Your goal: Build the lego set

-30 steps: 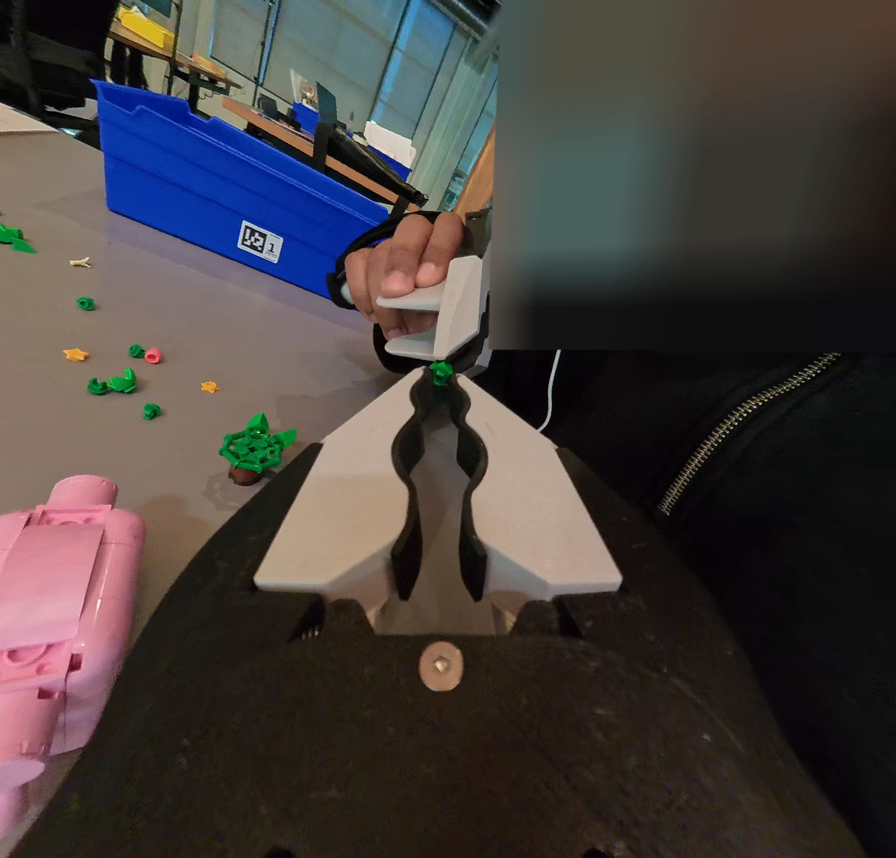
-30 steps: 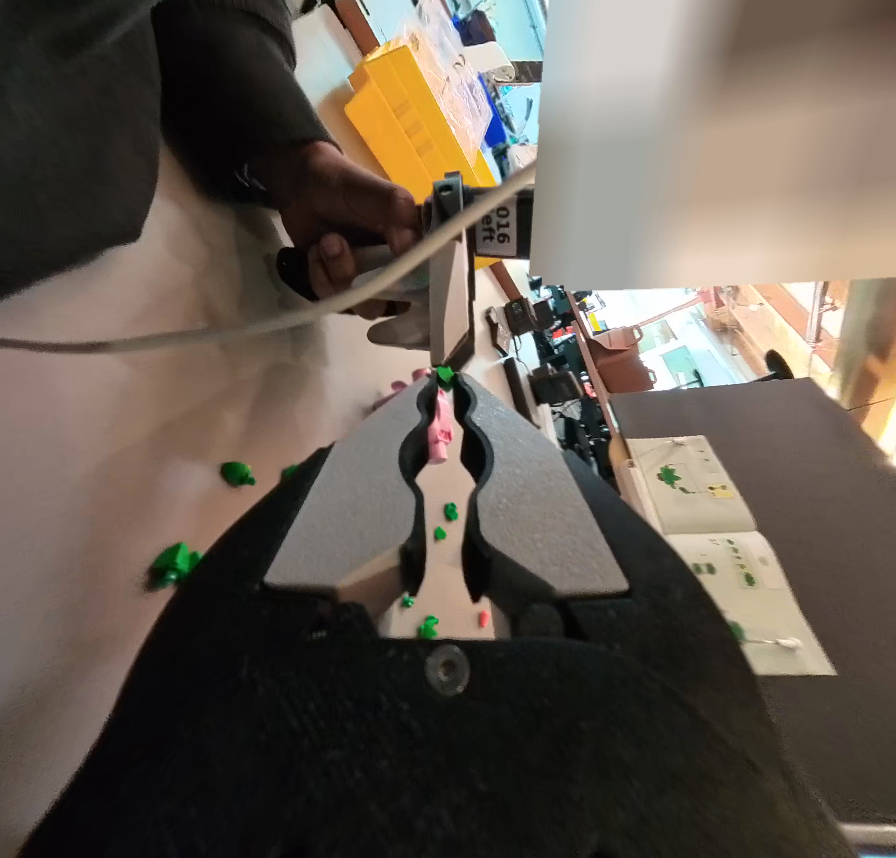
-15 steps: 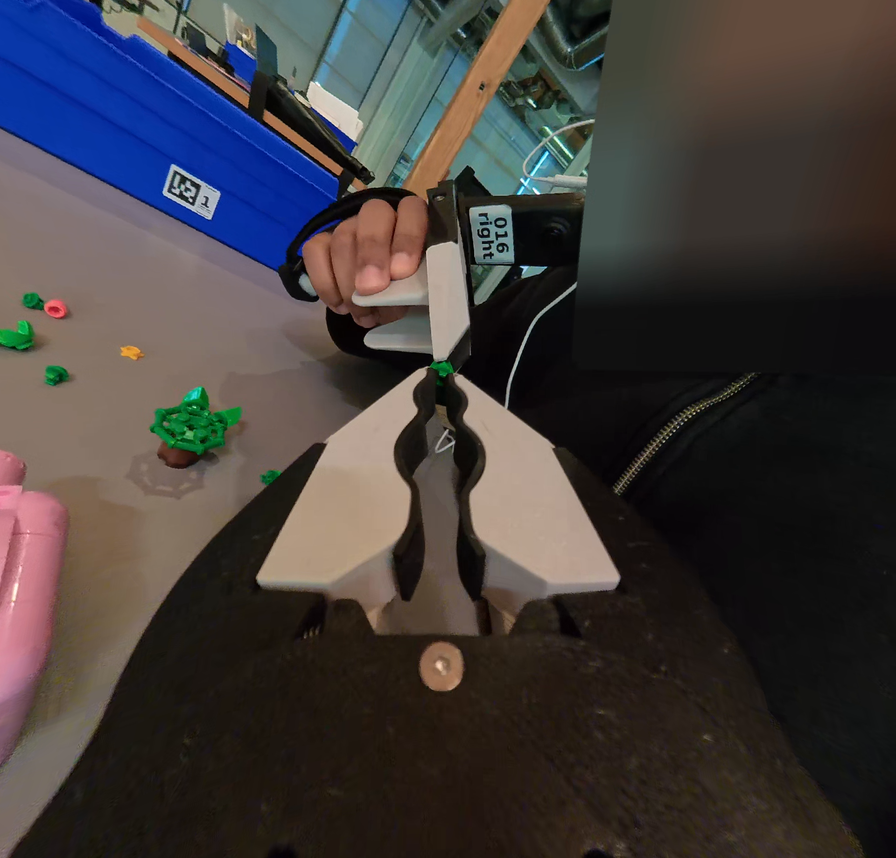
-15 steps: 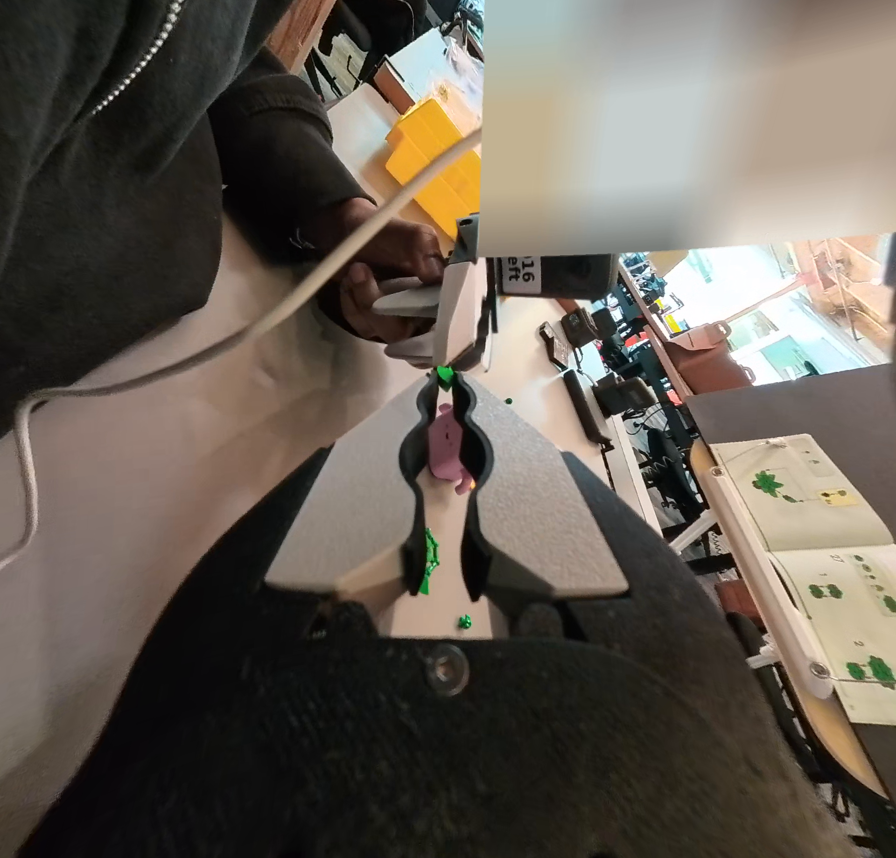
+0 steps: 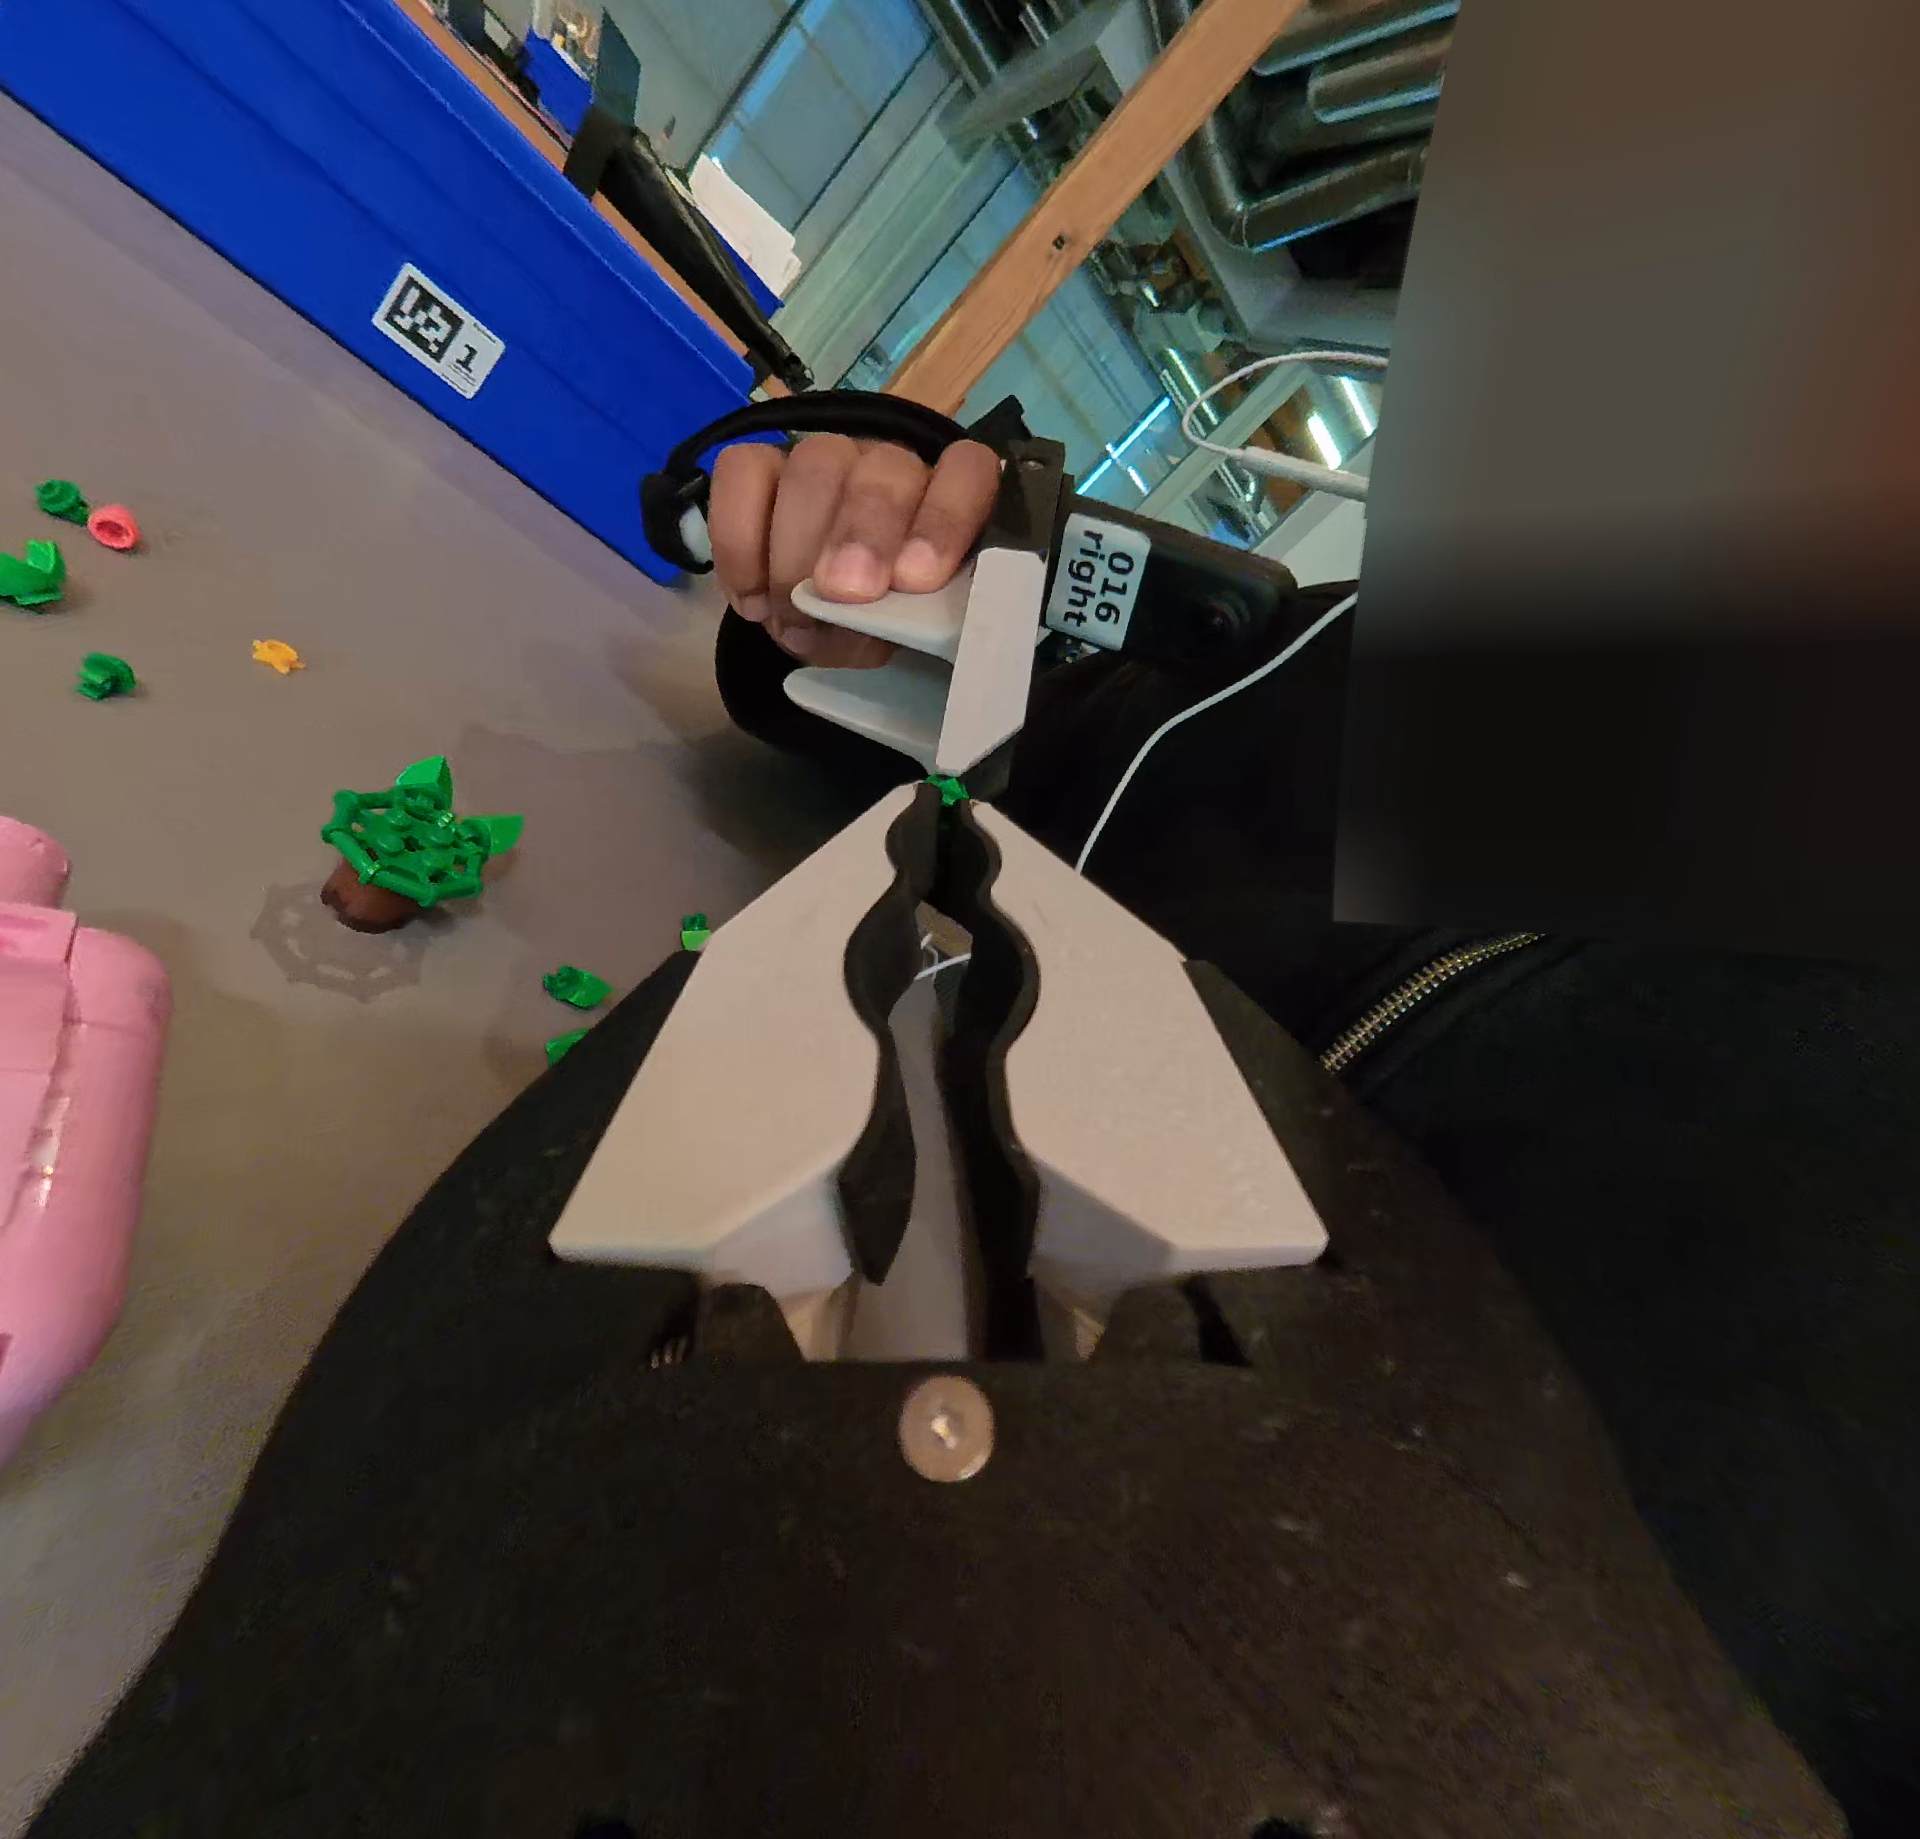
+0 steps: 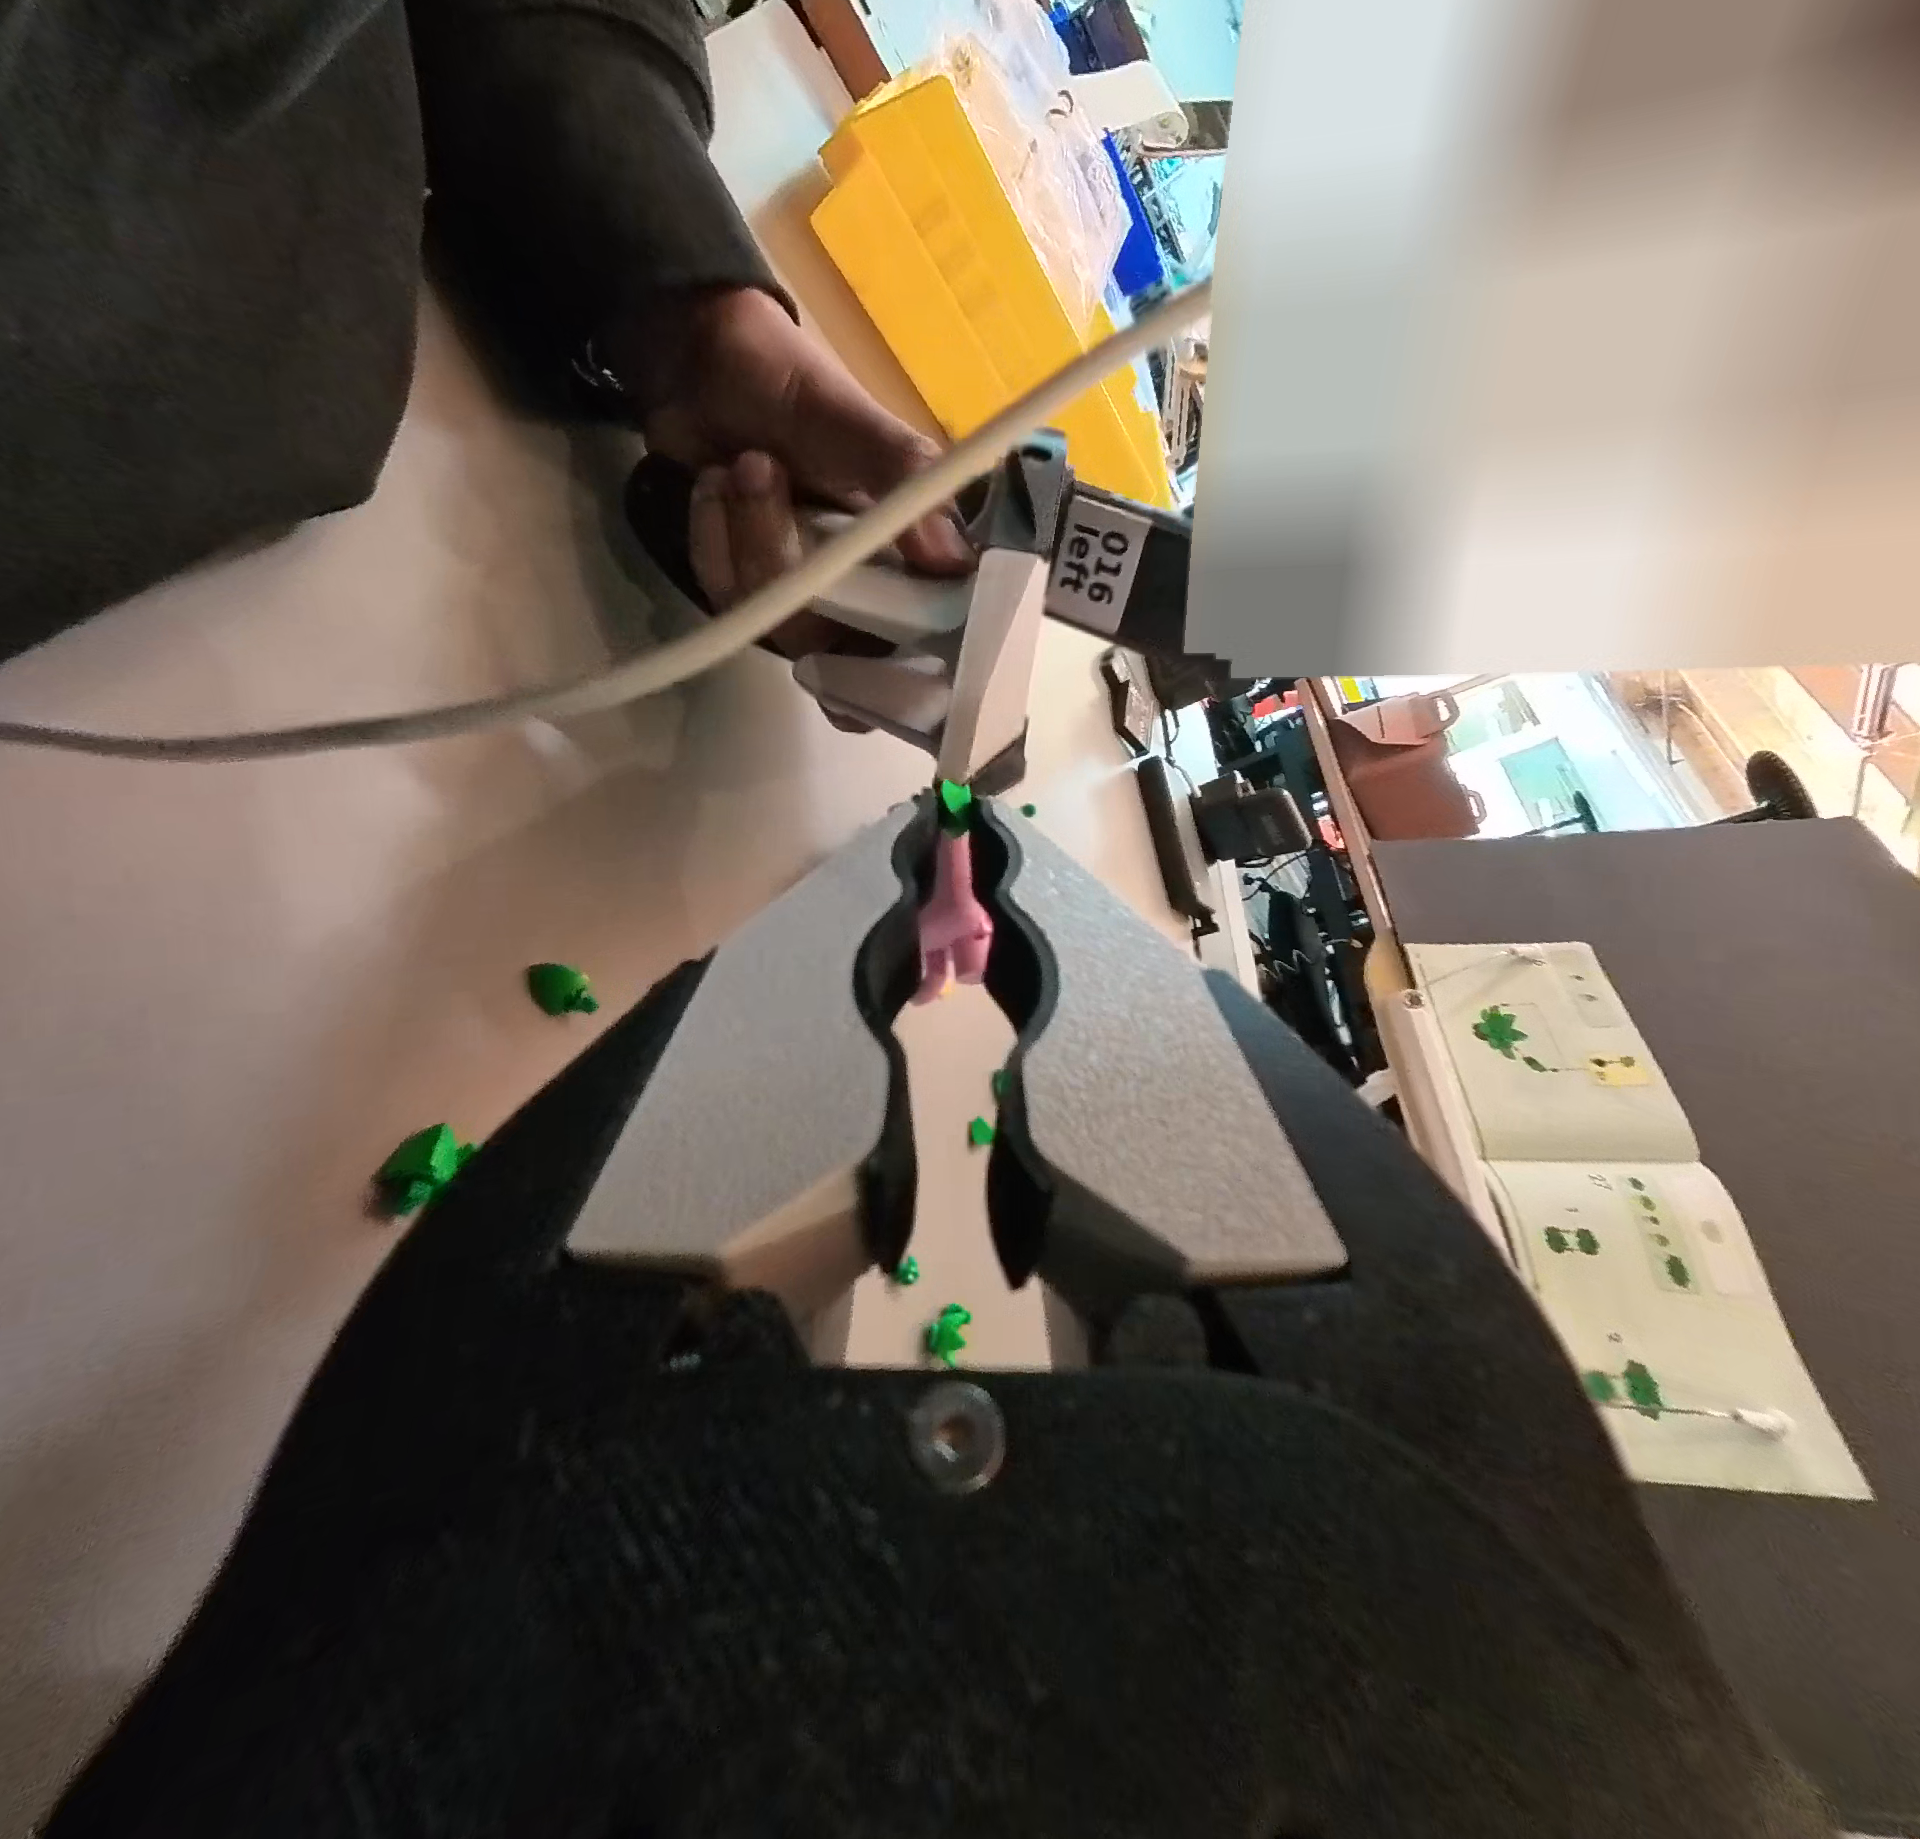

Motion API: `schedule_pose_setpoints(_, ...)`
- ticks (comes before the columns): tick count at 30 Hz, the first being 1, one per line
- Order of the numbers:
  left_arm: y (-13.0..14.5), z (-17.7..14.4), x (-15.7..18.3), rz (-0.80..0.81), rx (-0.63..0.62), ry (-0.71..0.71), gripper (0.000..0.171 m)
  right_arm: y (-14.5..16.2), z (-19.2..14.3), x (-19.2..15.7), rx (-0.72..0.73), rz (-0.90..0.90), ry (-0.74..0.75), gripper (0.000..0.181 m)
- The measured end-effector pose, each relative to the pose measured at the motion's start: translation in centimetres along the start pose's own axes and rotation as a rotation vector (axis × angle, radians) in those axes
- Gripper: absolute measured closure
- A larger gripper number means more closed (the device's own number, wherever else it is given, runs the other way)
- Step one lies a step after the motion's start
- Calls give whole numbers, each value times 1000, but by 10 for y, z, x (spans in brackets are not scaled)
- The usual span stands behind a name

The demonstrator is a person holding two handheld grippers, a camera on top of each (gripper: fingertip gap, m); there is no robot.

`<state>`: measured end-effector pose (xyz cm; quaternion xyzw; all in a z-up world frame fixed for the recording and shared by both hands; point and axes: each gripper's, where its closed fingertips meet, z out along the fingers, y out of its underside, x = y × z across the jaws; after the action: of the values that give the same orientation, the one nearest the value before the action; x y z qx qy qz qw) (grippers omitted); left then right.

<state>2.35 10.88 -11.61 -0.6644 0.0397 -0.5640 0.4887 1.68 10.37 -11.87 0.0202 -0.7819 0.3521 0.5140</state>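
My left gripper [image 5: 945, 804] and my right gripper [image 6: 954, 821] meet tip to tip above the grey table [image 5: 312, 1114]. A small green lego piece [image 5: 948, 788] is pinched where the tips meet. Both grippers are shut on it, and I cannot tell if it is one piece or two. It also shows in the right wrist view [image 6: 954, 800]. The right gripper [image 5: 975, 763] faces me in the left wrist view, and the left gripper [image 6: 968, 763] in the right wrist view. A green lego plant on a brown base [image 5: 410, 844] stands on the table to the left.
Loose green, pink and orange pieces [image 5: 104, 675] lie on the table. A pink lego body [image 5: 62, 1062] sits at the left edge. A blue bin [image 5: 312, 158] stands behind, a yellow bin [image 6: 987, 262] farther off. An open instruction booklet [image 6: 1558, 1166] lies at the right. A white cable [image 6: 520, 709] hangs across. The grippers are tip to tip, or close to it.
Both grippers have stayed tip to tip on the green piece. They have turned and tilted together, so the table and the green plant have shifted in both views.
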Motion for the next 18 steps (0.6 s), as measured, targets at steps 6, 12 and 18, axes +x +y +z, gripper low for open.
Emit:
schedule_pose_setpoints(6, 0, -2, -6, -48, 9, -20, 171, 6, 3, -1, -66, -88, 15, 177)
schedule_pose_setpoints(12, -2, -3, -10, -80, 25, -36, 171, 11, 5, 1, -129, -175, 42, 177)
schedule_pose_setpoints(18, -4, -2, -6, -67, 37, -13, 171, 6, 4, 5, -87, -91, 47, 178)
